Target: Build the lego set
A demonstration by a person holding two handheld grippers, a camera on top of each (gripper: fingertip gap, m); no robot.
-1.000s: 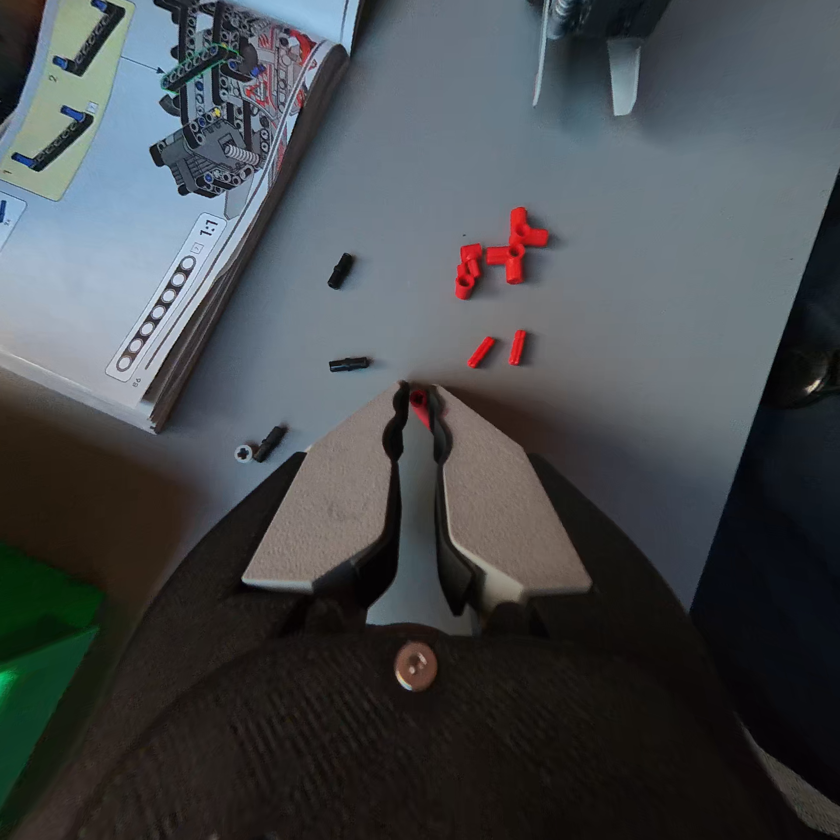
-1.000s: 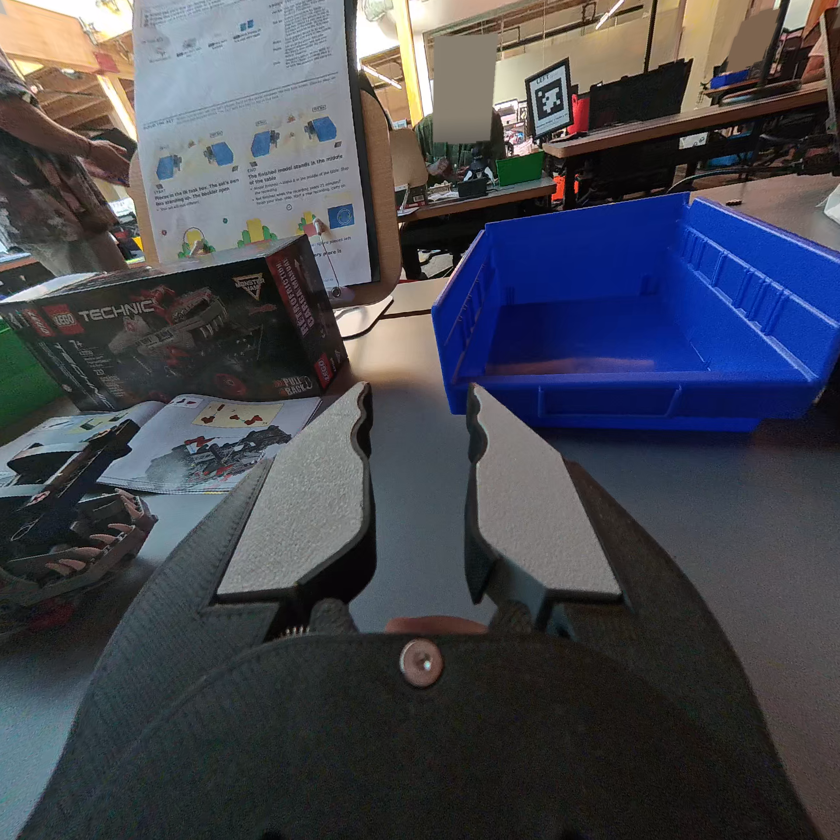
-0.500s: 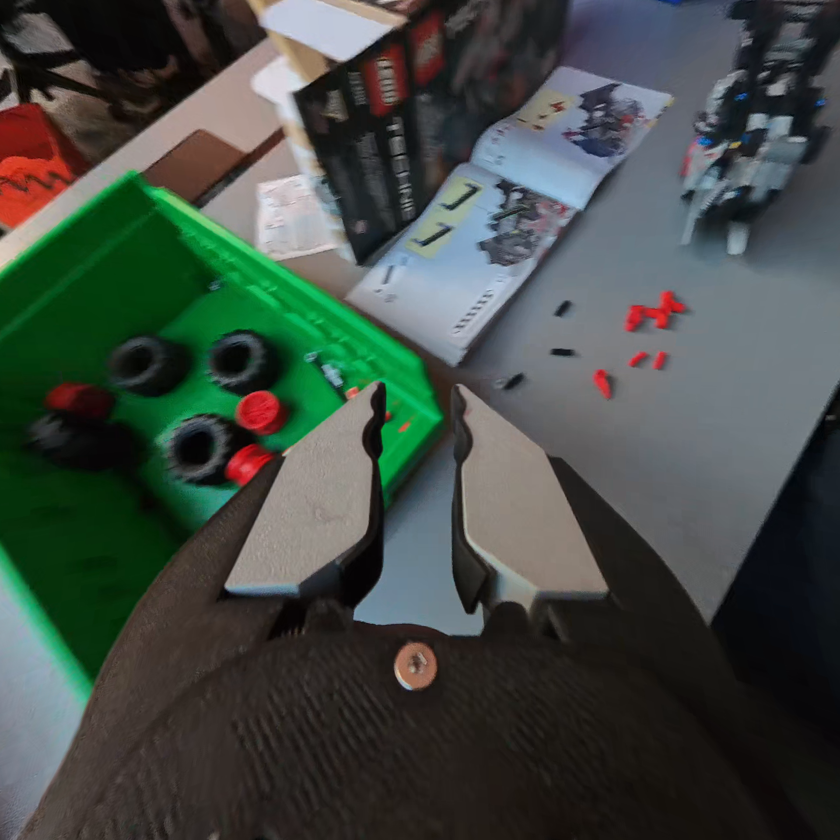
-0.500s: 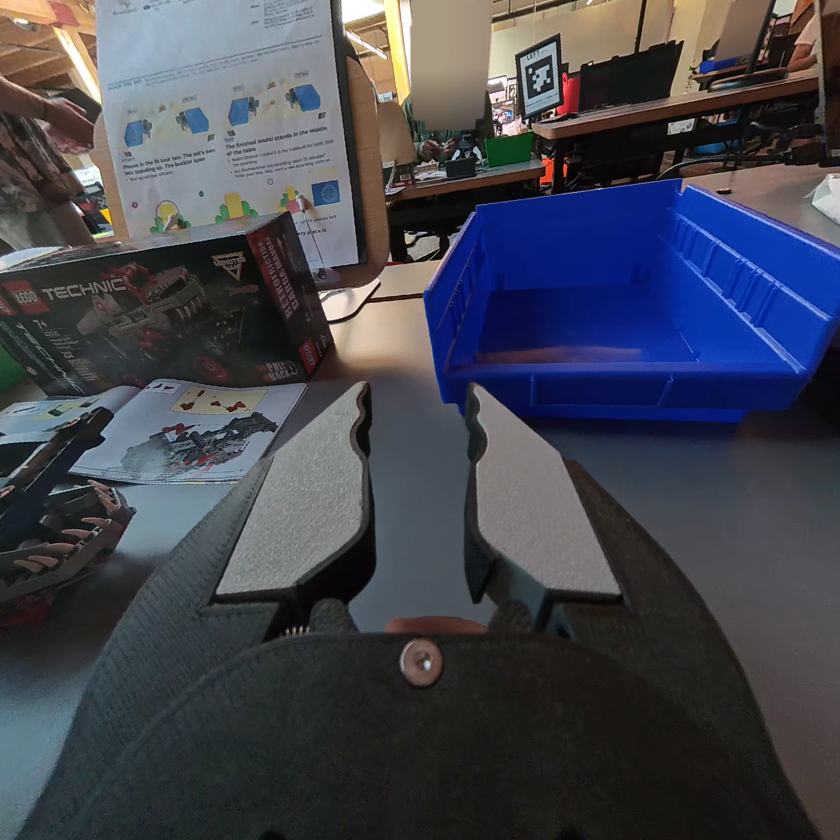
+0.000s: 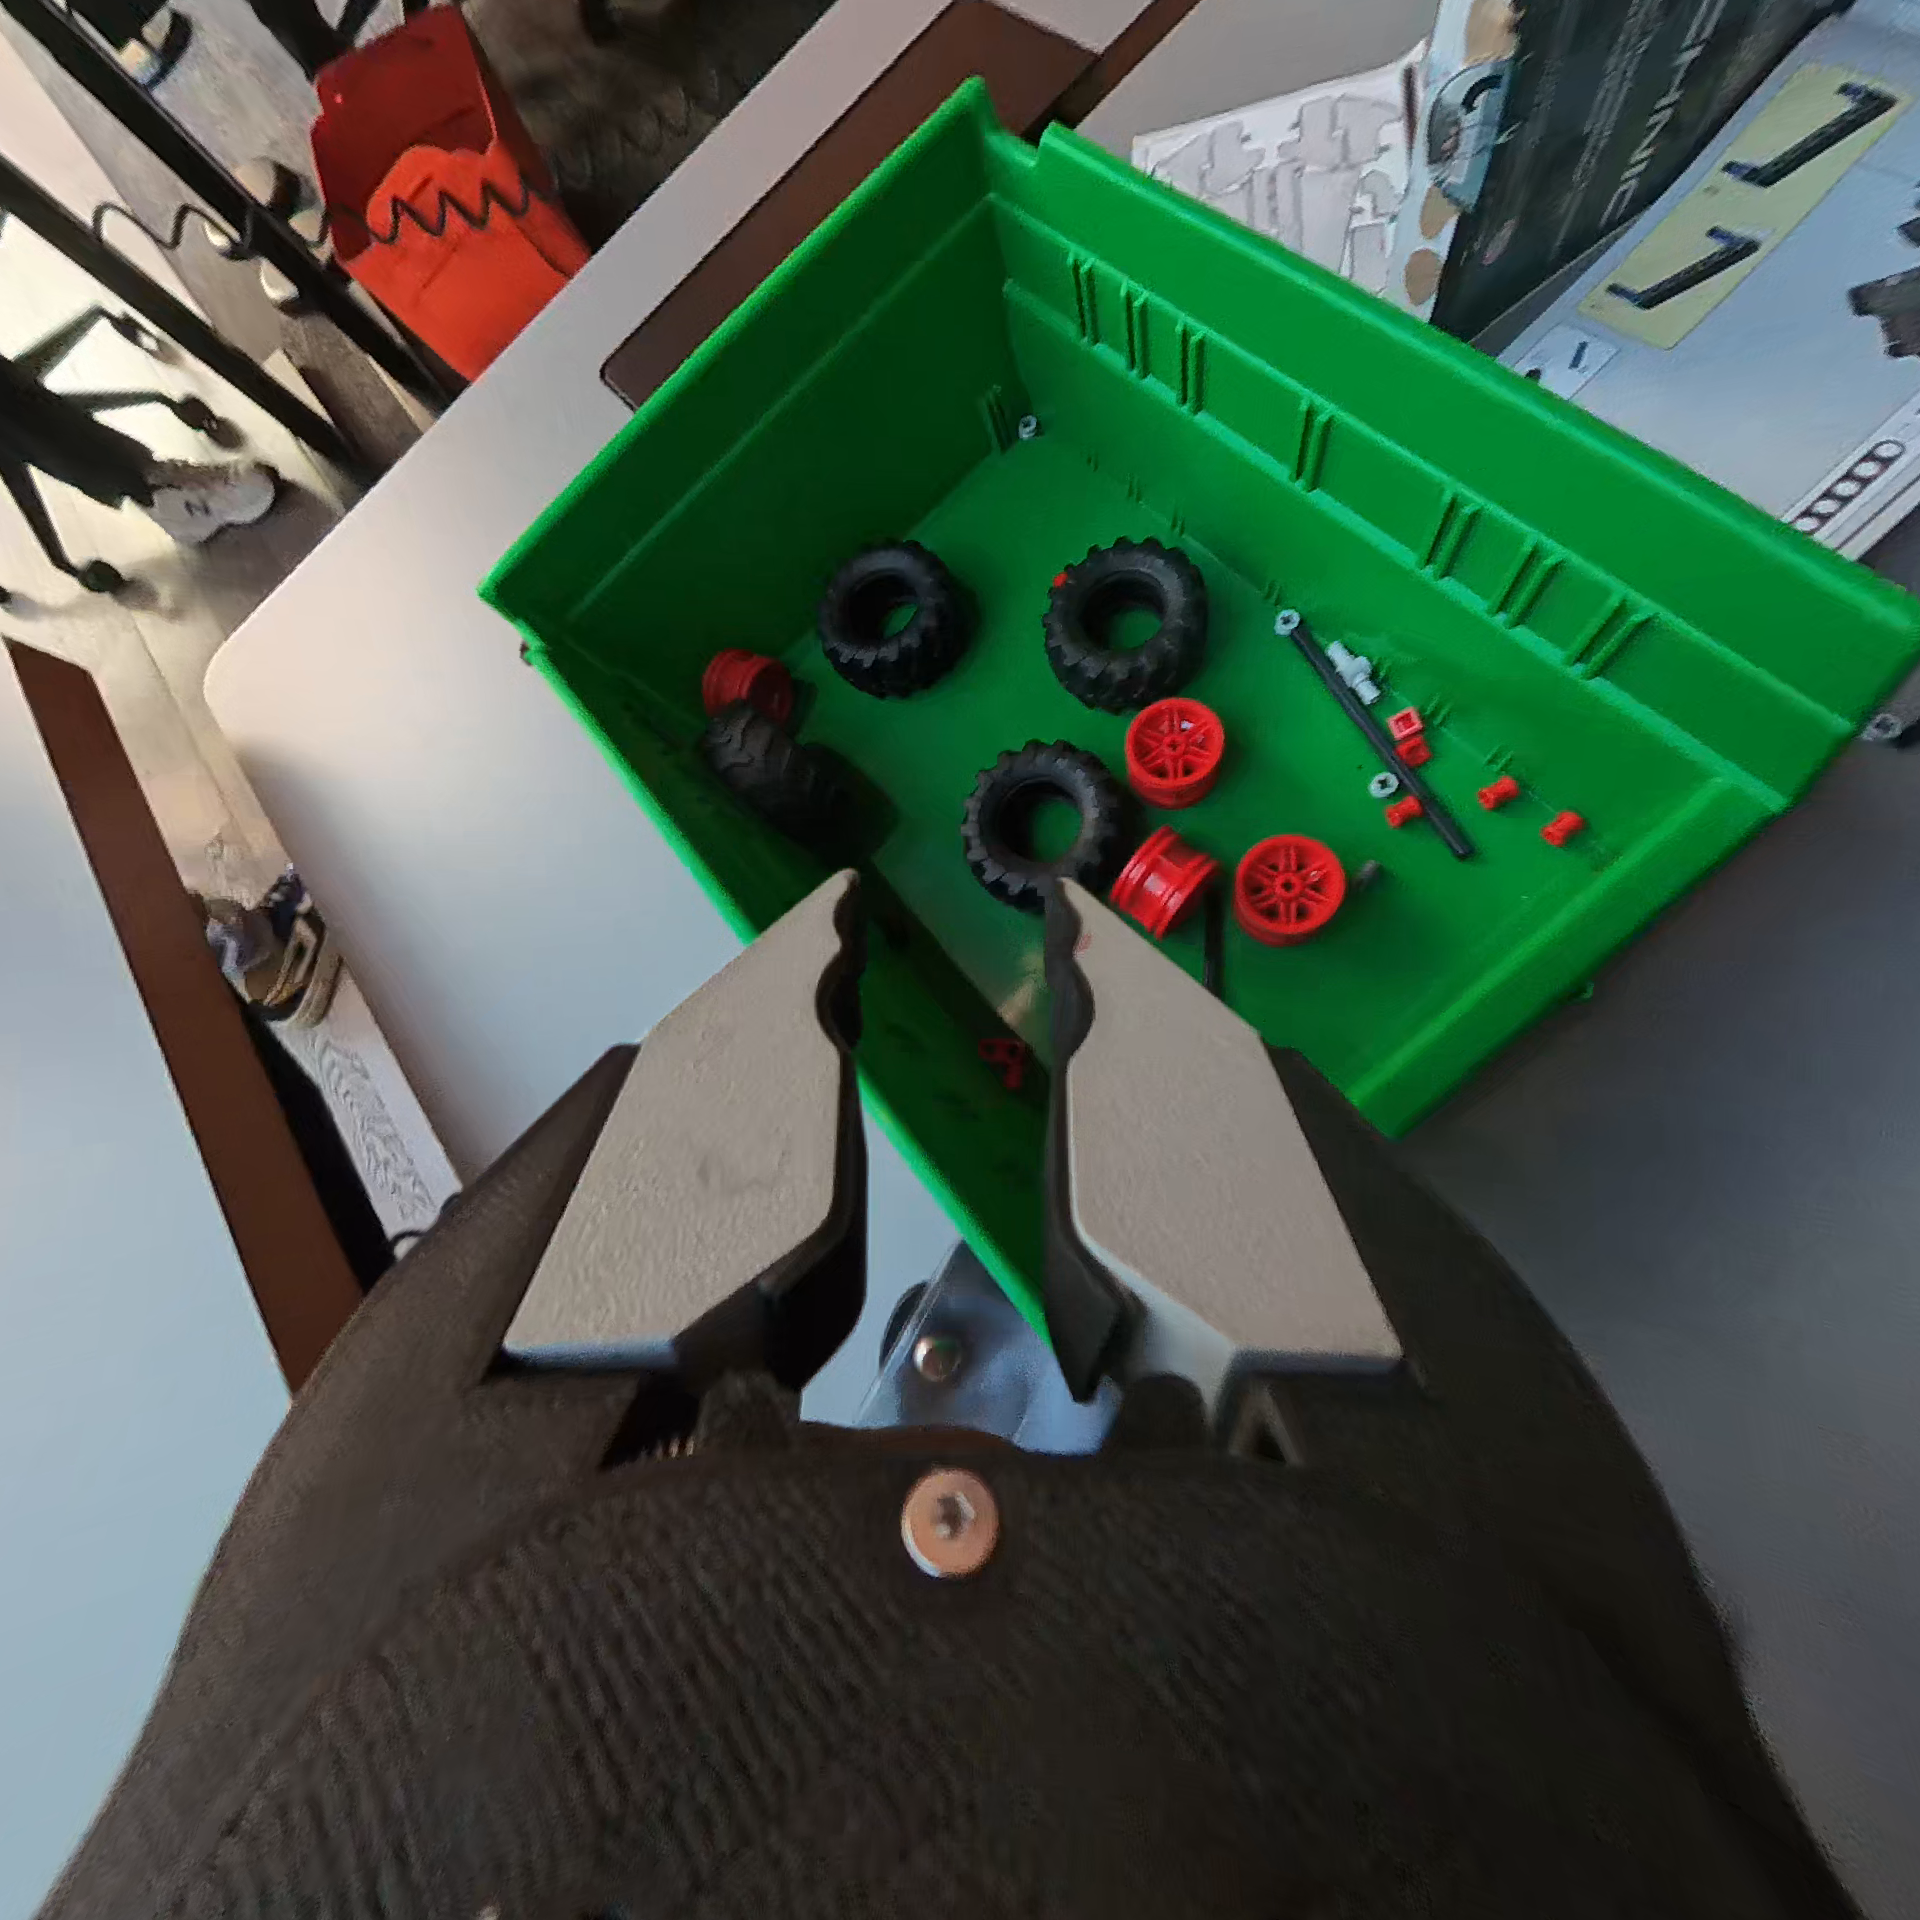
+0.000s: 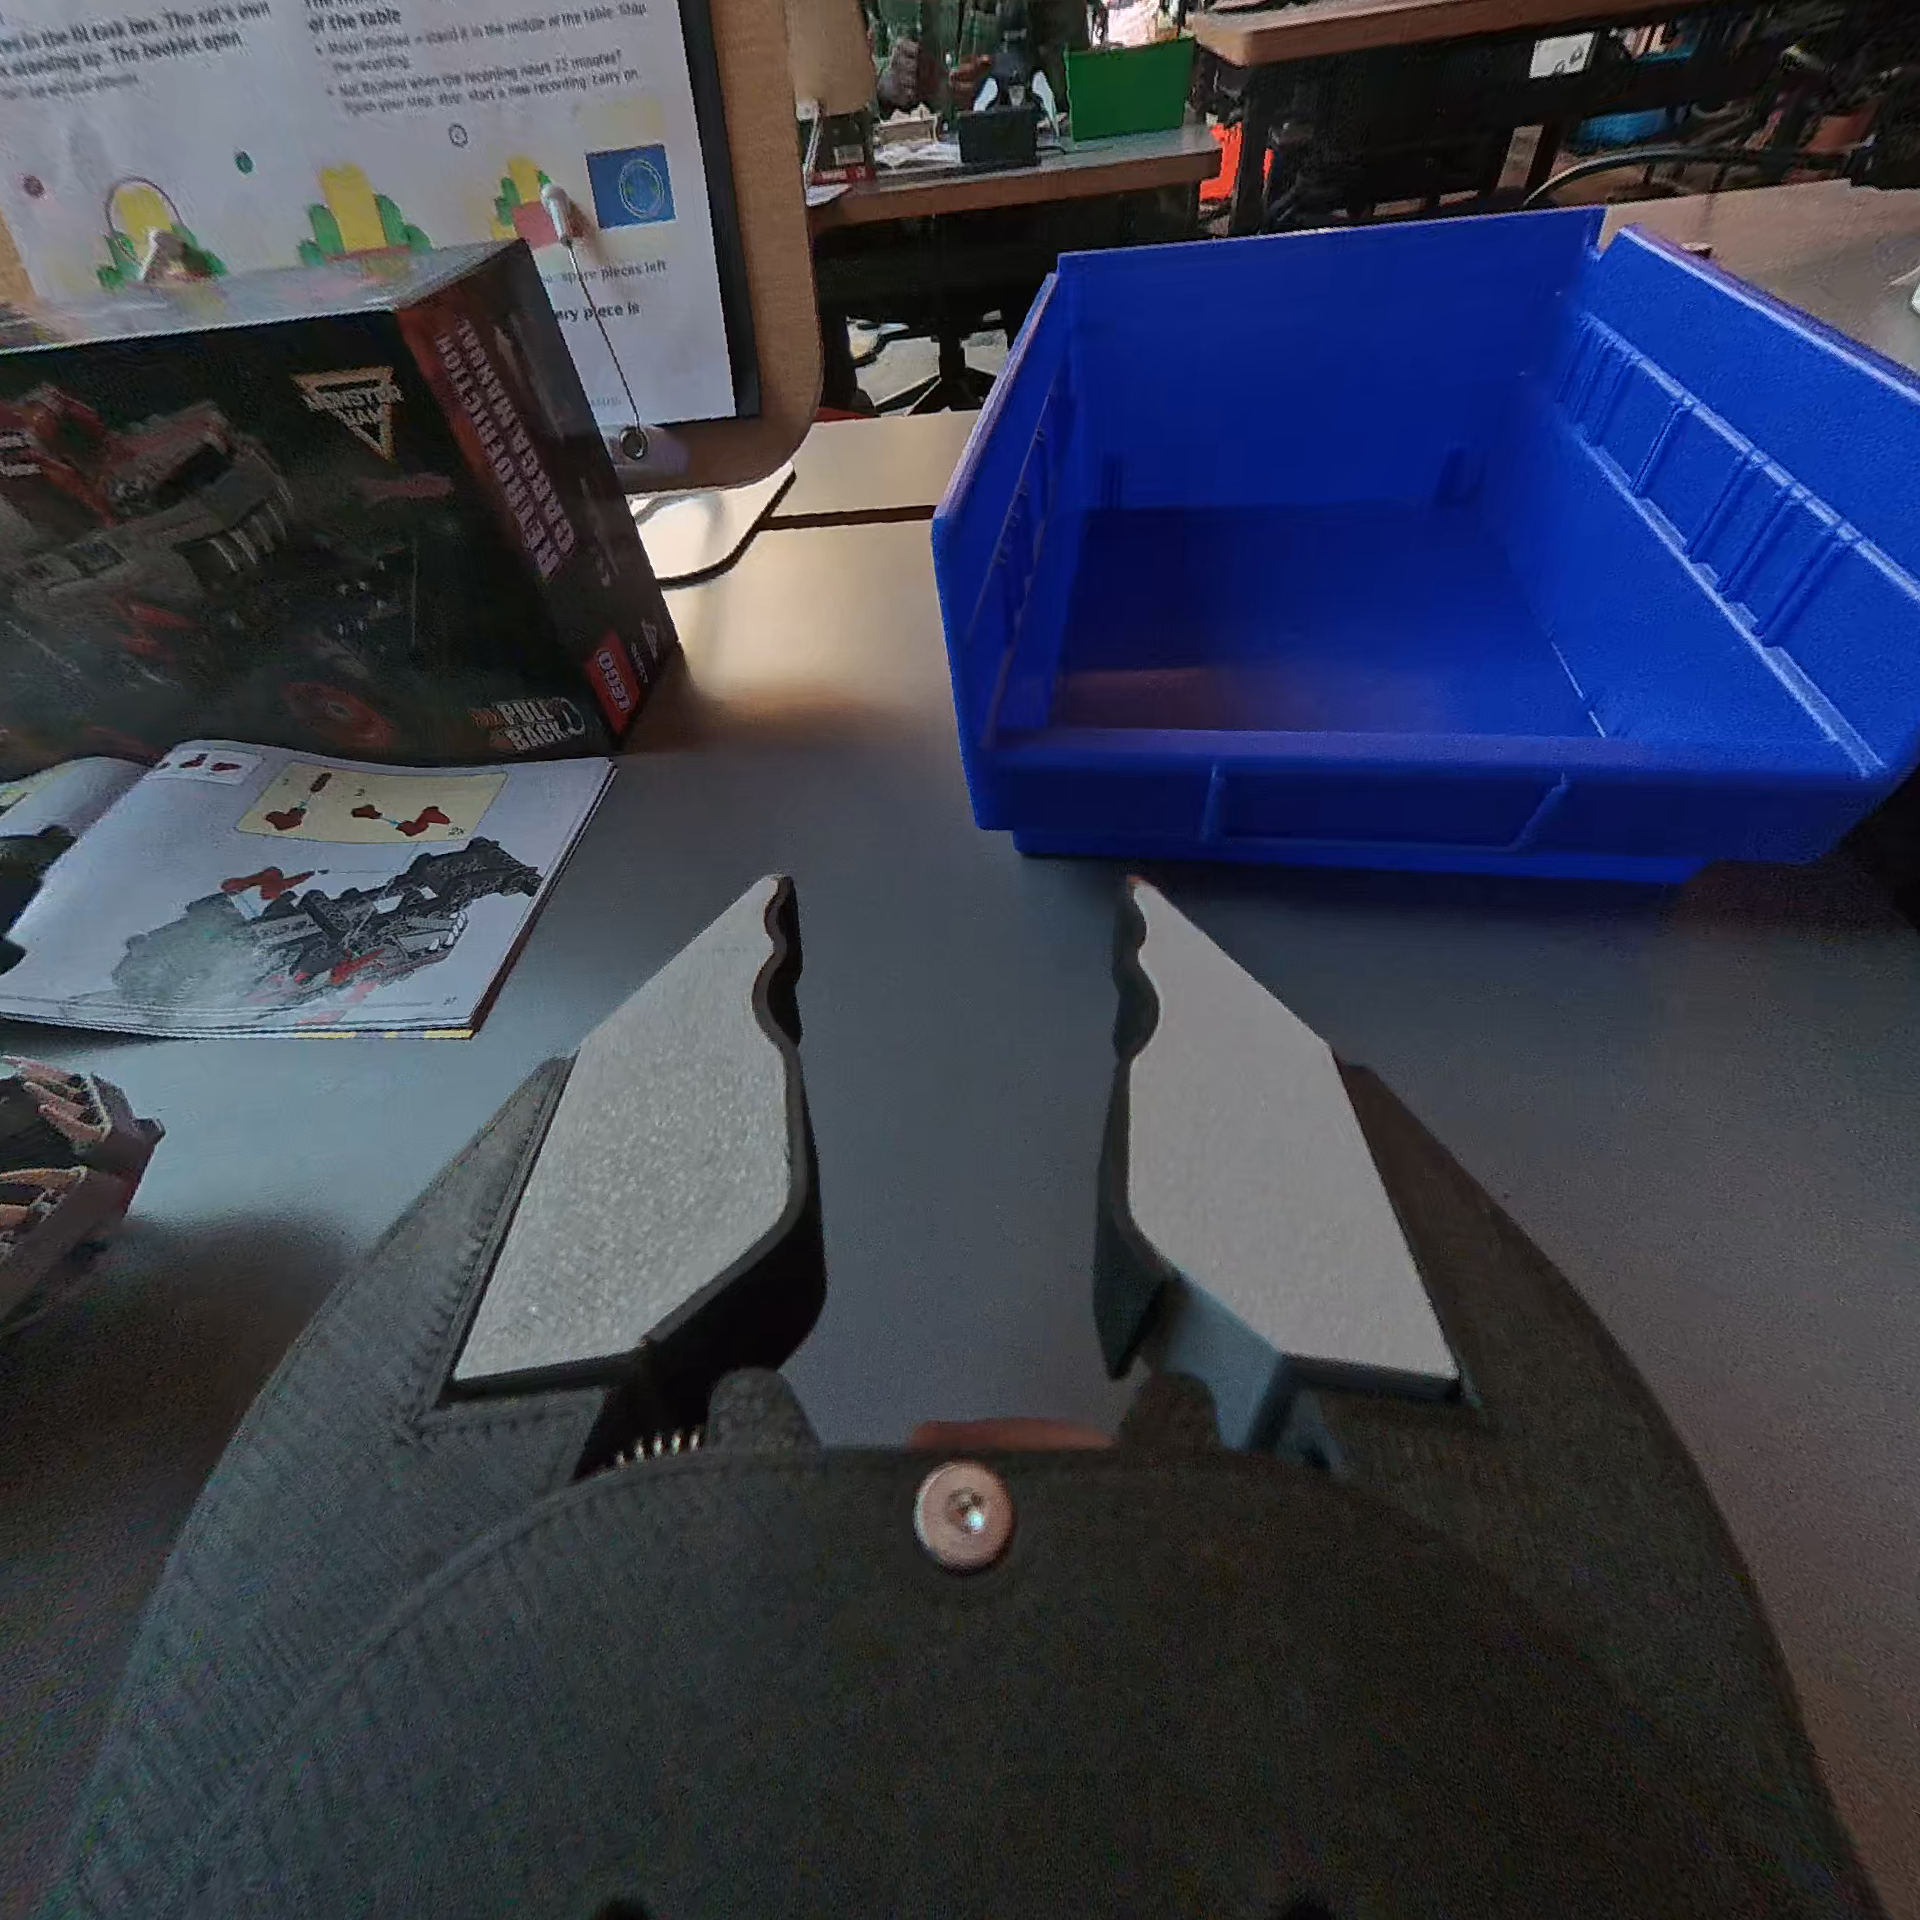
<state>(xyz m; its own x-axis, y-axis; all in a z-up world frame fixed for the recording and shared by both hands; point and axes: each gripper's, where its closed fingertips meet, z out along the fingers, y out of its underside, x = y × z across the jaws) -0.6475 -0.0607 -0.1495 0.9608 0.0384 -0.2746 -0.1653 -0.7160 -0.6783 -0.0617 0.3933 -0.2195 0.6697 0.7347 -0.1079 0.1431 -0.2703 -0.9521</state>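
My left gripper point(image 5: 951, 899) is open and empty, held above the near rim of a green bin point(image 5: 1507, 468). The bin holds several black tyres point(image 5: 1124, 625), several red wheel hubs point(image 5: 1174, 750), a long black axle point(image 5: 1371, 732) and small red pins point(image 5: 1497, 795). My right gripper point(image 6: 958, 902) is open and empty, low over the grey table point(image 6: 1558, 1091). The open instruction booklet point(image 6: 291, 894) lies to its left, and a part of the dark model point(image 6: 52, 1164) shows at the left edge.
A blue bin point(image 6: 1455, 644) stands ahead right of the right gripper, nothing visible inside. The dark set box point(image 6: 312, 520) stands behind the booklet, with a printed sheet on a stand point(image 6: 416, 156) behind it. The table edge point(image 5: 343, 644) runs left of the green bin. The grippers' ends are close to 75 cm from one another. The dark model point(image 6: 52, 1164) sits 15 cm or so from the ends of my right fingers.
My left gripper let go of a small red pin on the table, opened and swung left to the green bin. My right gripper opened wider and tipped down toward the table.
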